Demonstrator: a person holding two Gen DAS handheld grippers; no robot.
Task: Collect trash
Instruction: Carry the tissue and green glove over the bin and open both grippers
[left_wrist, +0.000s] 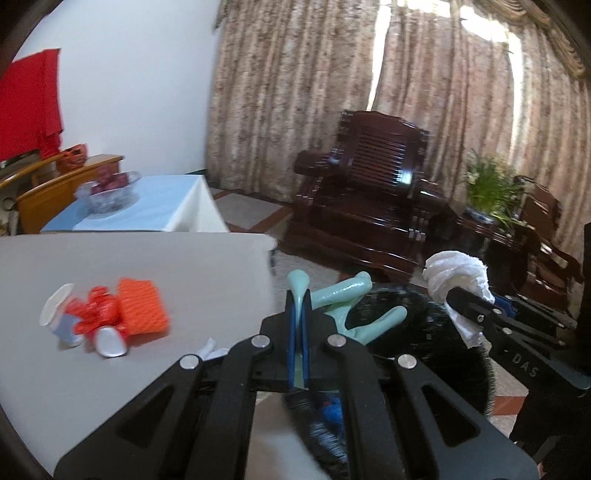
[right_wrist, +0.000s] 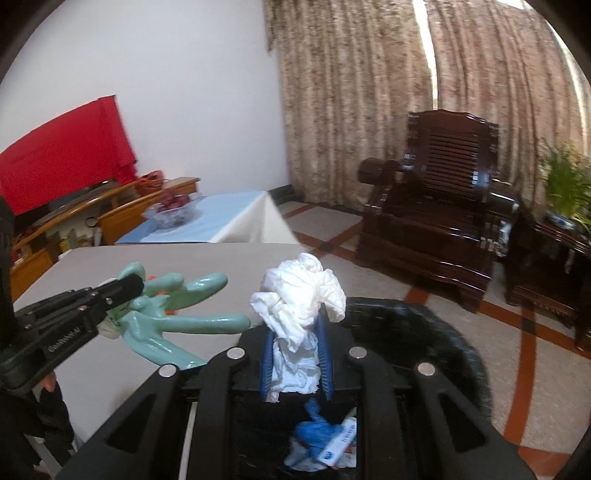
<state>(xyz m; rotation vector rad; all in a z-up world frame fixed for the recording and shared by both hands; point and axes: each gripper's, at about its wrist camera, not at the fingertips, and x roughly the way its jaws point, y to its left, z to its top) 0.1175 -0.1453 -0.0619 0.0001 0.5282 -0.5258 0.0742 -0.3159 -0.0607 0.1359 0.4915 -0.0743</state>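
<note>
Two grippers hang over a black bin (right_wrist: 424, 332) beside the table (left_wrist: 147, 266), each with a piece of trash. Nearest, down in the bin, lie a blue glove (right_wrist: 314, 432) and some white scraps. Above it, the left gripper (left_wrist: 299, 317) is clenched tight on a mint-green glove (left_wrist: 343, 291), whose fingers splay out past the blue pads, over the bin's rim and the table edge. Just to its right, the right gripper (right_wrist: 295, 332) is clamped on a crumpled white tissue (right_wrist: 299, 291), the wad bulging up above its pads, over the bin's mouth. Further off on the table, more trash sits in a heap: an orange foam net (left_wrist: 142, 306), a red wrapper (left_wrist: 98, 312) and some white bits. Beyond stand a small table with a glass bowl (left_wrist: 110, 195), a dark wooden armchair (left_wrist: 373, 199) and drawn curtains (left_wrist: 295, 92).
</note>
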